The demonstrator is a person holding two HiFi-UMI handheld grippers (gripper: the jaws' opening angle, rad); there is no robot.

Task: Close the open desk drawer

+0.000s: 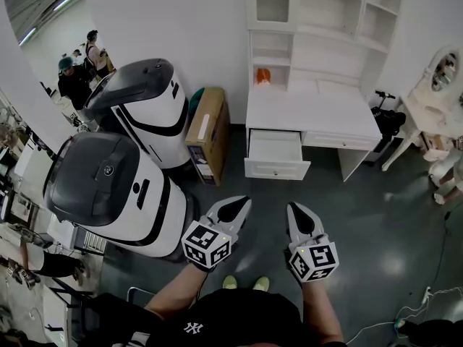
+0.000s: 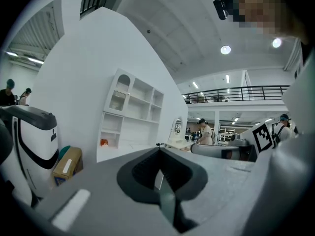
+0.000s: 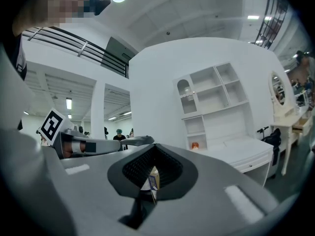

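The white desk [image 1: 311, 110] with a shelf hutch [image 1: 318, 13] stands against the far wall. Its left drawer [image 1: 275, 149] is pulled out, and the front panel [image 1: 277, 169] faces me. Both grippers hover side by side over the grey floor, short of the drawer and apart from it. My left gripper [image 1: 242, 202] is shut and holds nothing; my right gripper [image 1: 293, 207] is shut and holds nothing too. In the left gripper view the joined tips [image 2: 158, 150] point level toward the desk [image 2: 123, 146]. The right gripper view shows the closed tips [image 3: 155, 146] with the desk [image 3: 241, 149] off to the right.
Two big white and grey machines [image 1: 145, 107] [image 1: 108, 186] stand at the left. A cardboard box [image 1: 208, 132] leans between them and the desk. A white vanity with a mirror [image 1: 441, 85] and a black scooter [image 1: 388, 119] are at the right. Cables [image 1: 427, 302] lie bottom right.
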